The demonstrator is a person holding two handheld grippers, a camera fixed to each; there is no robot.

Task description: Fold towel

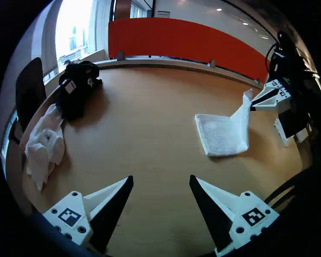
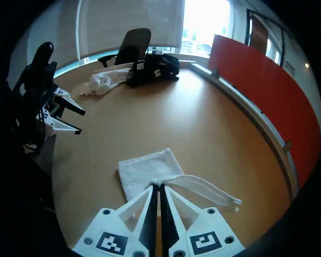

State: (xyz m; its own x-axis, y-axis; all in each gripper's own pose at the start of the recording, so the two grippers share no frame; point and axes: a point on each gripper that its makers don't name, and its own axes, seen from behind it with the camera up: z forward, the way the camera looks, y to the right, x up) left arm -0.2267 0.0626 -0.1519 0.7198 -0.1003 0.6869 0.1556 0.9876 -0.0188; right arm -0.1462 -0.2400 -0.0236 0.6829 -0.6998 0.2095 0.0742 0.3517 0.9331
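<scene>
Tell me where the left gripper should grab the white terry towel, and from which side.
Probably the near corner of the white terry towel, which lies flat on the wooden table facing the open left gripper. Come in low from that side, jaws straddling the edge. The right gripper is shut on the raised far edge.
</scene>
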